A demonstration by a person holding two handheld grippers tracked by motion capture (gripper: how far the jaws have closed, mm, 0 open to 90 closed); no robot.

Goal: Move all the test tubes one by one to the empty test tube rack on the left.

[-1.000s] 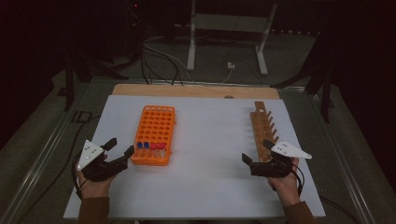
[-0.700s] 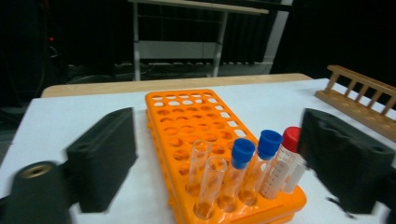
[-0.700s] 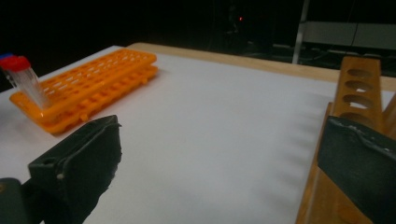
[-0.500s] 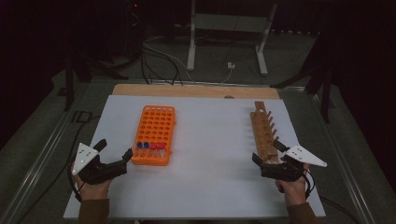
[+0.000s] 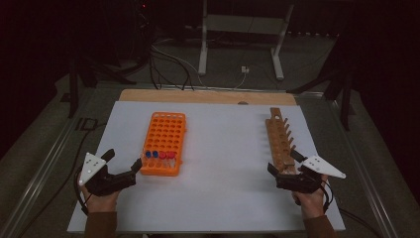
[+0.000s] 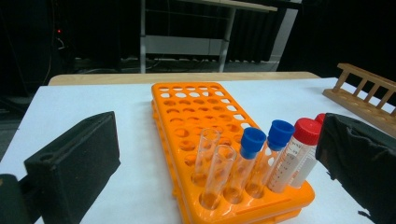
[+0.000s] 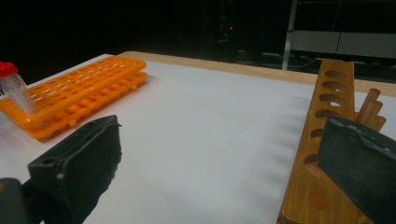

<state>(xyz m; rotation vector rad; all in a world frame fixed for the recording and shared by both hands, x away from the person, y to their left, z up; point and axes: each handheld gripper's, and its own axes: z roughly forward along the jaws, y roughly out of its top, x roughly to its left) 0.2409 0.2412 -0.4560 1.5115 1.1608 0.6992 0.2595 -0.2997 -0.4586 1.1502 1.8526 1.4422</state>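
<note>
A: What is laid out on the white table [image 5: 223, 148]?
B: An orange rack [image 5: 164, 144] is set left of centre, and a wooden rack [image 5: 280, 144] is set well apart at the right.

A: How are the grippers held?
B: The left gripper [image 5: 121, 166] is held spread wide and empty, just beside the orange rack's near end. The right gripper [image 5: 285, 163] is likewise spread wide and empty at the wooden rack's near end.

A: What is carried in the orange rack?
B: Two blue-capped tubes [image 6: 252, 156], red-capped tubes [image 6: 299, 151] and two uncapped clear tubes [image 6: 215, 172] are seated upright in its near rows.
</note>
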